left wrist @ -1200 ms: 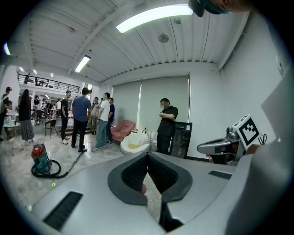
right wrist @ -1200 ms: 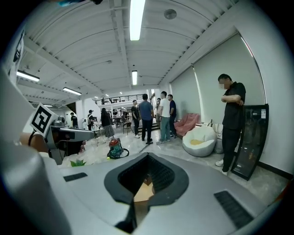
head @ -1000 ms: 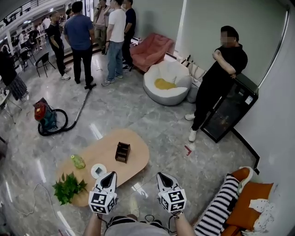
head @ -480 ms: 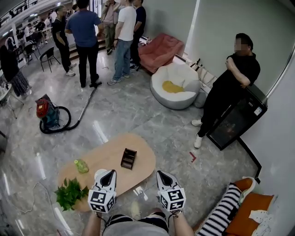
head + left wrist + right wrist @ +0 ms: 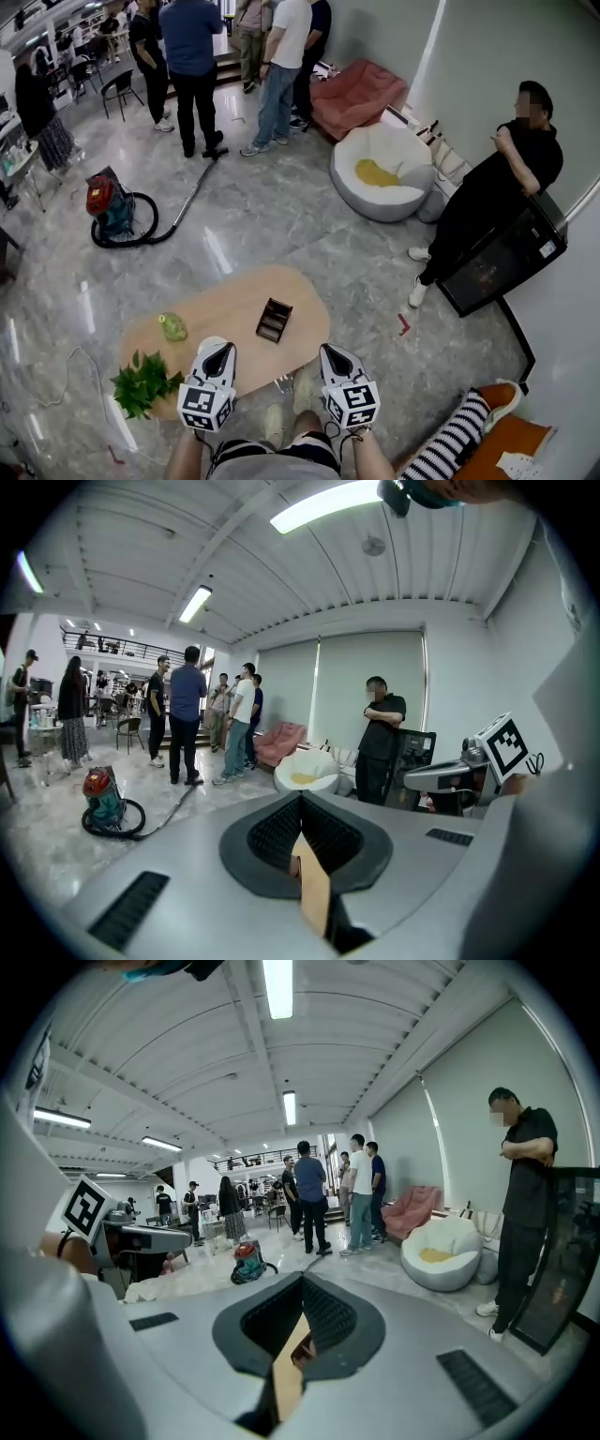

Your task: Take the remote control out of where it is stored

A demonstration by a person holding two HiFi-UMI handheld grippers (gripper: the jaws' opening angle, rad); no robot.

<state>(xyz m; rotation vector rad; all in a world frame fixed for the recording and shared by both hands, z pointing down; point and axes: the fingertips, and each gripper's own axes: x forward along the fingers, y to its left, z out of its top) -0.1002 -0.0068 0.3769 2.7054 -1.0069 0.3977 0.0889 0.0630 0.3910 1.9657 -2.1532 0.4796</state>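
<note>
A dark brown open-topped holder (image 5: 274,320) stands on the oval wooden table (image 5: 239,302), right of its middle. I cannot make out a remote control in it from here. My left gripper (image 5: 225,353) hangs over the table's near edge, its jaws closed together with nothing between them. My right gripper (image 5: 329,353) is held level with it, just off the table's right end over the floor, also shut and empty. In the left gripper view the left gripper (image 5: 300,799) points across the room, and in the right gripper view the right gripper (image 5: 302,1281) does the same.
On the table's left part are a green bottle-like object (image 5: 172,326), a white round item (image 5: 203,345) and a leafy plant (image 5: 145,382). A vacuum cleaner (image 5: 111,210) with its hose, a white beanbag (image 5: 384,174), standing people (image 5: 192,66) and a person (image 5: 492,202) by a black cabinet surround the area.
The head view has shifted, so the table and holder now sit slightly further right and lower in frame. Both grippers keep the same closed pose in front of me.
</note>
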